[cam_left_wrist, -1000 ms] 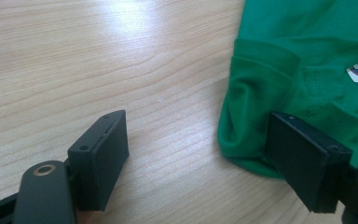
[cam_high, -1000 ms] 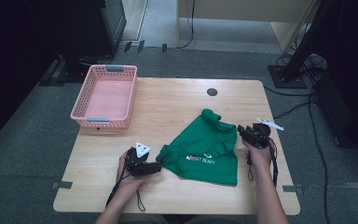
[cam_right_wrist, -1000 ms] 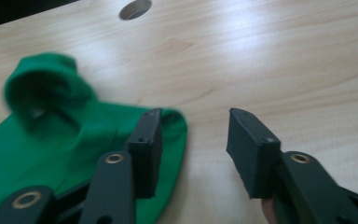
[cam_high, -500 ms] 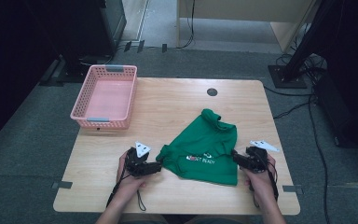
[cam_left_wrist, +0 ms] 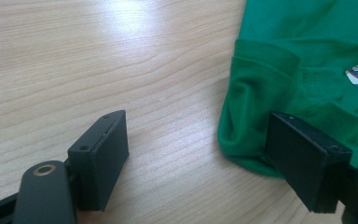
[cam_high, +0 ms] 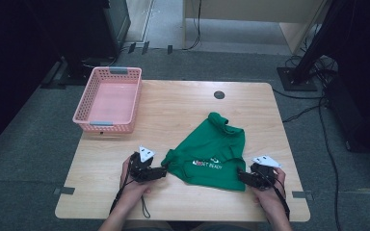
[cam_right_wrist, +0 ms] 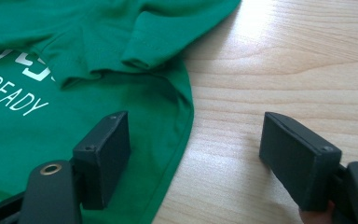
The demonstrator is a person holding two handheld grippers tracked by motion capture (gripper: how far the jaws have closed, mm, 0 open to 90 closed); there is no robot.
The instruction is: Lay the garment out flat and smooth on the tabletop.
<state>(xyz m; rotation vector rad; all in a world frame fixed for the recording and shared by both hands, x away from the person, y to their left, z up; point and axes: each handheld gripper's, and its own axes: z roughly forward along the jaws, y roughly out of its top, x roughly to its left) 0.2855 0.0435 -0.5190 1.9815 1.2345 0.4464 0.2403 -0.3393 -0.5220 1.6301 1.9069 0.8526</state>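
A green T-shirt (cam_high: 212, 154) with white print lies crumpled on the near half of the wooden table (cam_high: 183, 101). My left gripper (cam_high: 163, 172) rests on the table at the shirt's near left corner, open. In the left gripper view one jaw sits against the folded green edge (cam_left_wrist: 251, 93) and bare wood lies between the jaws of the left gripper (cam_left_wrist: 196, 121). My right gripper (cam_high: 243, 176) lies at the shirt's near right corner. Its jaws have just been opening and stand open. In the right gripper view the shirt's hem (cam_right_wrist: 177, 135) runs between the jaws of the right gripper (cam_right_wrist: 193, 119), unpinched.
A pink plastic basket (cam_high: 136, 101) stands at the table's far left corner. A black round cable port (cam_high: 219, 95) sits near the far edge. Bare wood stretches between the basket and the shirt. Cables and dark stands crowd the floor to the right.
My right hand has come from the shirt's right side toward me, down to its near right corner, and its jaws have spread. The left hand and the shirt have stayed put.
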